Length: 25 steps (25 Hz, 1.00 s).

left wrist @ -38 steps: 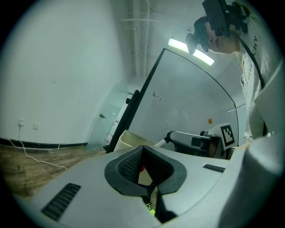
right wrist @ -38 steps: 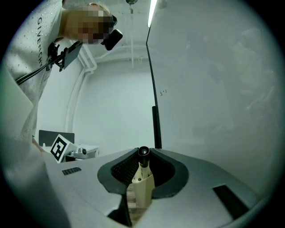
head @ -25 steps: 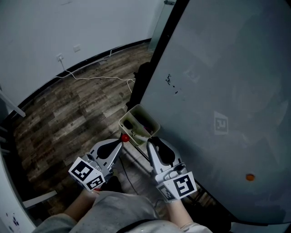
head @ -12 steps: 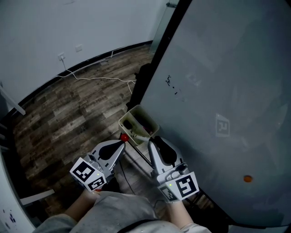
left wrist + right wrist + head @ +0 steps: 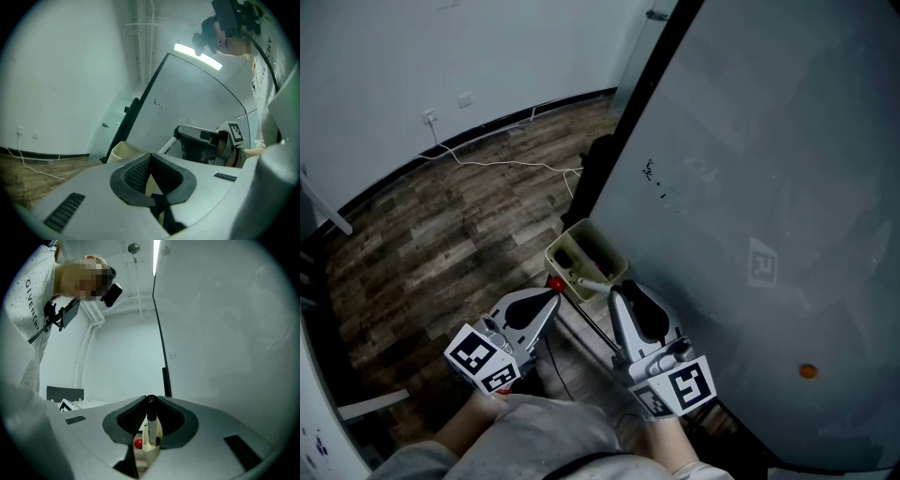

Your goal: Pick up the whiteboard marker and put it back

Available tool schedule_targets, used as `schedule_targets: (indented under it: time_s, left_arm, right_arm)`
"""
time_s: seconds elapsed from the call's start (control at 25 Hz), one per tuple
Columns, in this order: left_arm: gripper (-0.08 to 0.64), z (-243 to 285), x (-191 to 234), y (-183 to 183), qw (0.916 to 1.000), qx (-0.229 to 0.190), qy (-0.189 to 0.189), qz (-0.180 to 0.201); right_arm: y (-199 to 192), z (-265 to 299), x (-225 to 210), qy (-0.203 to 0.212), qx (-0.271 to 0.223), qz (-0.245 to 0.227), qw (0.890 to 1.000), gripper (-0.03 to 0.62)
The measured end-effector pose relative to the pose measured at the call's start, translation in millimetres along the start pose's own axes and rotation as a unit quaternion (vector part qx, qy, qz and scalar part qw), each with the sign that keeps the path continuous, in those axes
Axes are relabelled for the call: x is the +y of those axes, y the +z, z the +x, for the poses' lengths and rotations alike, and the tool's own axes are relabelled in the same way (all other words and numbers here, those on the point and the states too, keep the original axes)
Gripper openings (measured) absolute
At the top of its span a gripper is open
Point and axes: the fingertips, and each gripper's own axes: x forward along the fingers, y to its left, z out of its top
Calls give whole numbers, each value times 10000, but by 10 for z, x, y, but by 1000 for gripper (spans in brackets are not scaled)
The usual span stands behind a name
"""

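Right gripper (image 5: 615, 293): closed on the marker (image 5: 592, 284). In the right gripper view (image 5: 150, 400) the two dark pads press on it from both sides.
Marker: white barrel with a black cap. In the right gripper view (image 5: 152, 427) it stands upright at the centre of the frame, cap at the jaw tips and barrel running down between the pads. In the head view it sticks out of the jaw tips toward the upper left, its far end over the near corner of the bin (image 5: 565, 236).
Marker seen from the left gripper view: a white stick (image 5: 168, 146) slanting down and left out of the right gripper's dark jaws, centre right of the frame.
Left gripper (image 5: 550, 296): jaws together with nothing between them, the tips meeting in its own view (image 5: 150, 155). It sits at lower centre-left of the head view, apart from the marker.
Bin: beige and open-topped, at the foot of the whiteboard (image 5: 769, 187), just beyond both grippers. It shows below the marker in the right gripper view (image 5: 146, 447).
Red ball (image 5: 555, 283): just at the left gripper's tip; whether they touch cannot be told.
Whiteboard: fills the right of the head view, with small dark scribbles (image 5: 652, 169) at upper centre.
Floor (image 5: 441, 234): wood planks, with a white cable (image 5: 506, 164) lying across them.
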Motion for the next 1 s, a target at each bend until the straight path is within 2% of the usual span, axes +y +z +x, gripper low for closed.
schedule_targets:
  time_s: [1.0]
  left_arm:
    - [15, 113, -78, -29, 9999, 31, -63, 82]
  right_arm:
    - [286, -23, -32, 134, -253, 88, 9996, 83]
